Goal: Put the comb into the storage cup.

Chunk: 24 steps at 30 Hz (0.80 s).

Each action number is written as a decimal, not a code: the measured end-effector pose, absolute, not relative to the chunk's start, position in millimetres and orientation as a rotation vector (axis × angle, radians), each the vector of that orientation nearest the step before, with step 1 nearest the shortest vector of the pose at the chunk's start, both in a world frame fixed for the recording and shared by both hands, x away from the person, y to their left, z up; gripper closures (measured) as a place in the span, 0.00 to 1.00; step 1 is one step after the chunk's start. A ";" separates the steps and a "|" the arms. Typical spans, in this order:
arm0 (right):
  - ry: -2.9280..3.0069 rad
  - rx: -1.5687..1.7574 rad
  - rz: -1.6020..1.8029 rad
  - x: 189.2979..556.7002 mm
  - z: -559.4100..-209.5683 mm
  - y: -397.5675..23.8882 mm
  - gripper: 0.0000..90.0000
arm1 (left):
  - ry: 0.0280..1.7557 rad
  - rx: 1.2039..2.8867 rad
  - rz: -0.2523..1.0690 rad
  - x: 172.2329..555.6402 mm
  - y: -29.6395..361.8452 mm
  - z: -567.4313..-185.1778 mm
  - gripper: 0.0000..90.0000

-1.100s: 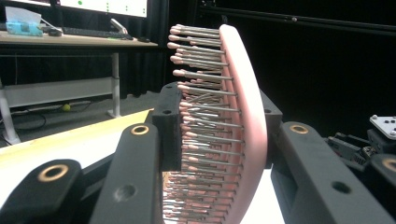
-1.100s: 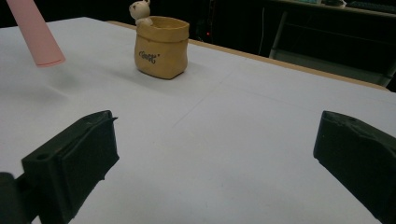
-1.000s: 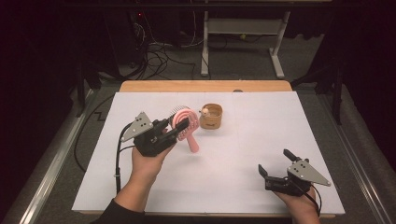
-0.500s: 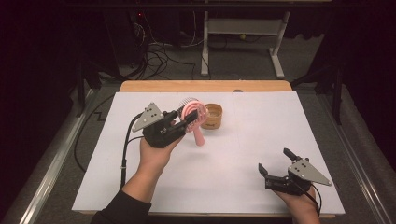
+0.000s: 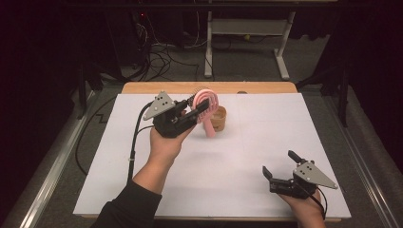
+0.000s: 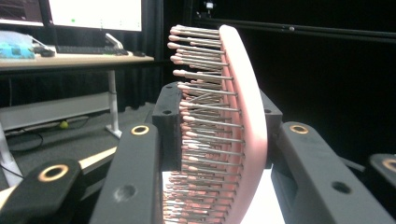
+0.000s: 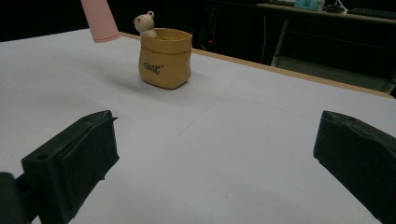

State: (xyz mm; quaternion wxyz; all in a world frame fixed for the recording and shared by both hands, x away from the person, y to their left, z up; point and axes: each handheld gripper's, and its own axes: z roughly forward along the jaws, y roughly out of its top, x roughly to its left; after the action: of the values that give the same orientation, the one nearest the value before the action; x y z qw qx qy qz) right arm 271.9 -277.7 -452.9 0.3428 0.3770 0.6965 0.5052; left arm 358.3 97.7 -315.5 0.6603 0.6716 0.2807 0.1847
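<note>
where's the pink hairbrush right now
In the high view, the pink hairbrush is clamped in the left gripper, lifted left of the tan pot.

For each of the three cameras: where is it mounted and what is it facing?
High view: above the table's near side, facing forward and down on the white table; both forearms show.
Left gripper view: on the left hand-held gripper, facing the clamped pink hairbrush.
Right gripper view: on the right hand-held gripper, low, jaws apart, facing the bear pot.
Shared: high and right views both show pot and brush handle.
</note>
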 end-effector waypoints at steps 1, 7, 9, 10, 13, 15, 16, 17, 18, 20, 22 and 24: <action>1.810 0.980 1.313 271.9 -452.9 -277.7 0.00 | 0.635 1.519 0.419 359.7 97.1 -314.0 0.70; 1.815 0.971 1.312 271.2 -452.4 -277.2 0.00 | 0.628 1.500 0.421 366.3 92.2 -307.2 0.70; 1.812 0.967 1.315 271.0 -452.1 -277.1 0.00 | 0.628 1.492 0.421 368.6 90.8 -305.1 0.70; 1.810 0.968 1.316 270.9 -451.9 -277.1 0.00 | 0.627 1.485 0.419 370.0 90.4 -303.8 0.71; 1.810 0.975 1.314 270.9 -452.3 -277.5 0.00 | 0.627 1.476 0.418 374.4 89.2 -299.5 0.71; 1.811 0.976 1.315 271.0 -452.3 -277.7 0.00 | 0.627 1.469 0.414 377.6 88.2 -296.9 0.70; 1.810 0.975 1.317 270.9 -452.2 -277.7 0.00 | 0.626 1.471 0.415 379.2 87.7 -295.9 0.71; 1.809 0.974 1.318 270.8 -452.0 -277.6 0.00 | 0.628 1.473 0.418 380.8 86.9 -295.0 0.71; 1.806 0.972 1.320 270.7 -451.8 -277.6 0.00 | 0.629 1.474 0.423 382.3 86.1 -294.5 0.70; 1.806 0.971 1.321 270.4 -451.5 -277.8 0.00 | 0.635 1.474 0.425 385.3 85.2 -293.8 0.71; 1.804 0.972 1.321 270.5 -451.4 -278.3 0.00 | 0.640 1.471 0.424 387.9 84.5 -293.8 0.70; 1.799 0.982 1.324 270.5 -451.0 -279.2 0.00 | 0.645 1.466 0.414 390.3 83.8 -294.5 0.71</action>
State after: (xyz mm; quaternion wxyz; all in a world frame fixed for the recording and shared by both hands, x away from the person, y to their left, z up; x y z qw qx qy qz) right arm 270.5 -279.2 -451.0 0.3435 0.3778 0.6924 0.5097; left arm 390.3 83.8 -294.5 0.6771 0.6521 0.2871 0.1840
